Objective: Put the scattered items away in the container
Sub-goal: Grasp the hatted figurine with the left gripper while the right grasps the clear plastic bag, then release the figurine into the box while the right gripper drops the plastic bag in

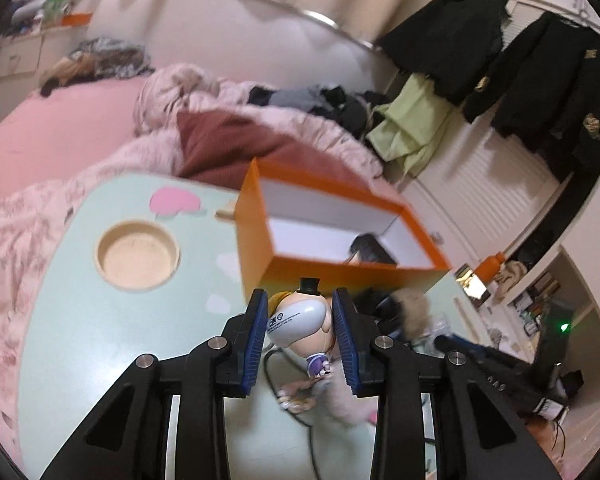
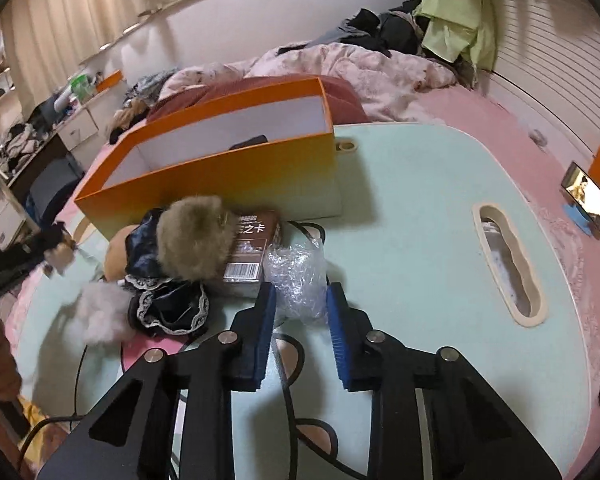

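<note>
Your left tool [image 1: 302, 334] pinches the toy figurine [image 1: 302, 320]; the orange box [image 1: 340, 236] lies straight ahead, its long side facing you. Your right tool [image 2: 301, 322] pinches the bubble wrap [image 2: 298, 276].

"CN" logo on figurine [image 1: 300, 320]; "之卡" on brown box [image 2: 252, 248].

Pink bed [image 1: 56, 136] with rumpled quilt [image 2: 364, 68] at 12 o'clock, black jackets [image 1: 540, 76] hanging at 2, phone [image 2: 588, 196] at 3

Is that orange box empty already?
Not empty: the orange box is open-topped, with one dark item lying inside against its white lining.
</note>
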`<state>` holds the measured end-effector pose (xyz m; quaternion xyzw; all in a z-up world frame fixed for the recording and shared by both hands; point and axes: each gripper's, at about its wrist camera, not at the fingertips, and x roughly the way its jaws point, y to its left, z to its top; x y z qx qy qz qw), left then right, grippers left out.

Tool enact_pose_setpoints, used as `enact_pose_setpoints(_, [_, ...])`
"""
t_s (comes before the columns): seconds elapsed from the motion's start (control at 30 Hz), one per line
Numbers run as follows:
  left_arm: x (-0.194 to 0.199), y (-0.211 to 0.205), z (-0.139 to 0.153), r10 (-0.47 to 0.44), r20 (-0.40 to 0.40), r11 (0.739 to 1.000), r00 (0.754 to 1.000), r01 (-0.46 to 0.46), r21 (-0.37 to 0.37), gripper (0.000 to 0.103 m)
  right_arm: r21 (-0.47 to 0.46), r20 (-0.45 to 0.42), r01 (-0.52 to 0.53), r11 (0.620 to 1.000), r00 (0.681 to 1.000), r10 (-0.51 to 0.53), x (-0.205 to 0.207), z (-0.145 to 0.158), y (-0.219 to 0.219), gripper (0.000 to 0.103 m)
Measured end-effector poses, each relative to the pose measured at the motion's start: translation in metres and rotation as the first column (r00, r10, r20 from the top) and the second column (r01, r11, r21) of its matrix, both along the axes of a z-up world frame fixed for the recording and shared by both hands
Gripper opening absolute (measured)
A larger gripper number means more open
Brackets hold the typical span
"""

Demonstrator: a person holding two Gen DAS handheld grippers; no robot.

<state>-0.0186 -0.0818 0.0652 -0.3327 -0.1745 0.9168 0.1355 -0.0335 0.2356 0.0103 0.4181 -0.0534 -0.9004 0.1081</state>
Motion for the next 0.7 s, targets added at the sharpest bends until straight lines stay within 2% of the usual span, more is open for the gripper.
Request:
enact_pose_setpoints(0.17, [-0.030, 0.017, 0.026, -0.046, -0.009, 0.999, 0.999, 0.045, -0.012, 0.031, -0.058, -0.053, 0.005, 0.998, 0.999, -0.008, -0.004, 0.022, 0.009, 0.026])
enact_pose_setpoints(0.33, [-0.085, 0.045, 0.030, -0.073, 0.033, 0.995, 0.997, 0.075, -0.068, 0.031, -0.054, -0.126, -0.029, 0.998, 0.992, 0.022, -0.043, 0.057, -0.007, 0.026])
enact_pose_setpoints(0.47, [-0.120, 0.061, 0.021, -0.061, 0.055, 0.990, 0.997, 0.068, -0.125, 0.031, -0.013, -0.118, -0.056, 0.998, 0.992, 0.054, -0.079, 0.060, -0.029, 0.026])
enact_pose_setpoints(0.6, [-0.137, 0.064, 0.007, -0.029, 0.095, 0.988, 0.995, 0.043, -0.146, 0.033, 0.026, -0.079, -0.072, 0.997, 0.994, 0.074, -0.108, 0.049, -0.046, 0.029])
enact_pose_setpoints(0.67, [-0.131, 0.059, 0.006, 0.007, 0.066, 0.991, 0.998, 0.002, -0.133, 0.048, 0.019, -0.053, -0.072, 0.997, 0.996, 0.073, -0.117, 0.042, -0.045, 0.031])
enact_pose_setpoints(0.7, [-0.125, 0.056, 0.008, 0.012, 0.046, 0.993, 0.999, -0.007, -0.116, 0.067, 0.016, -0.054, -0.057, 0.998, 0.997, 0.058, -0.119, 0.041, -0.042, 0.031])
